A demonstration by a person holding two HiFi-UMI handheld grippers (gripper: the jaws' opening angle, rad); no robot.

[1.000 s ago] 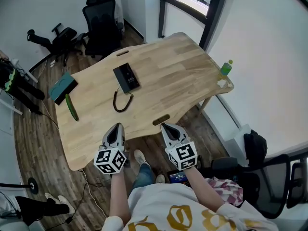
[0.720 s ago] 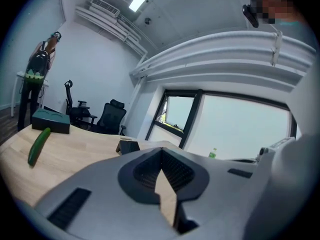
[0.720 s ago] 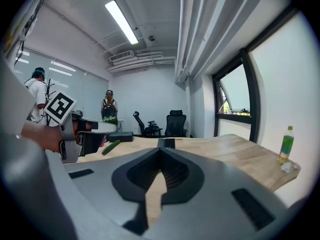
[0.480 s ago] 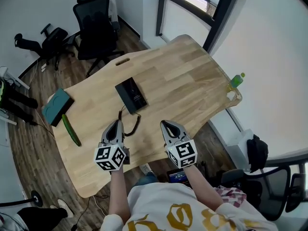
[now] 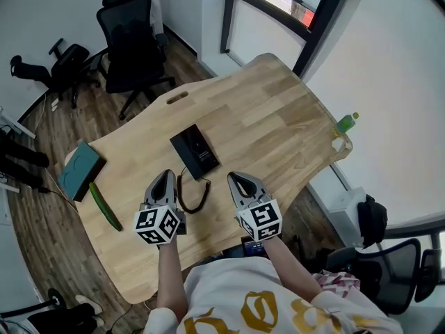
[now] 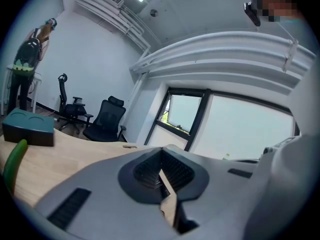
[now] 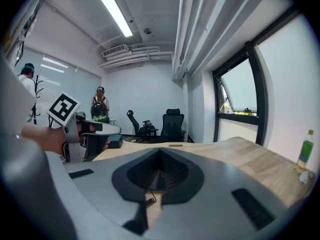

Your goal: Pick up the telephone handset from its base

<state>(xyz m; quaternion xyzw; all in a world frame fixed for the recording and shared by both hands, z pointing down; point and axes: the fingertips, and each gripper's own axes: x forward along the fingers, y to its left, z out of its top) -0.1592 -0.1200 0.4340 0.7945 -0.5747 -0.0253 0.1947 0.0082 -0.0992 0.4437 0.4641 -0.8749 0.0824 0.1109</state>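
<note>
In the head view a black telephone (image 5: 195, 151) lies flat on the wooden table (image 5: 278, 131), its handset resting on the base. Its coiled cord (image 5: 196, 194) loops toward the near edge. My left gripper (image 5: 165, 179) hovers over the table just left of the cord, jaws shut and empty. My right gripper (image 5: 235, 180) hangs just right of the cord, also shut and empty. Both point toward the phone and stand short of it. In the right gripper view a sliver of the telephone (image 7: 158, 179) shows past the closed jaws, and the left gripper (image 7: 85, 133) sits at the left.
A teal box (image 5: 81, 168) and a green cucumber-like thing (image 5: 102, 205) lie at the table's left end. A green bottle (image 5: 345, 123) stands at the right corner. Black office chairs (image 5: 128, 37) stand beyond the table. A person (image 7: 100, 106) stands far back.
Both grippers have moved forward from beyond the table's near edge to over the tabletop, closing on the phone. The jaws stayed shut.
</note>
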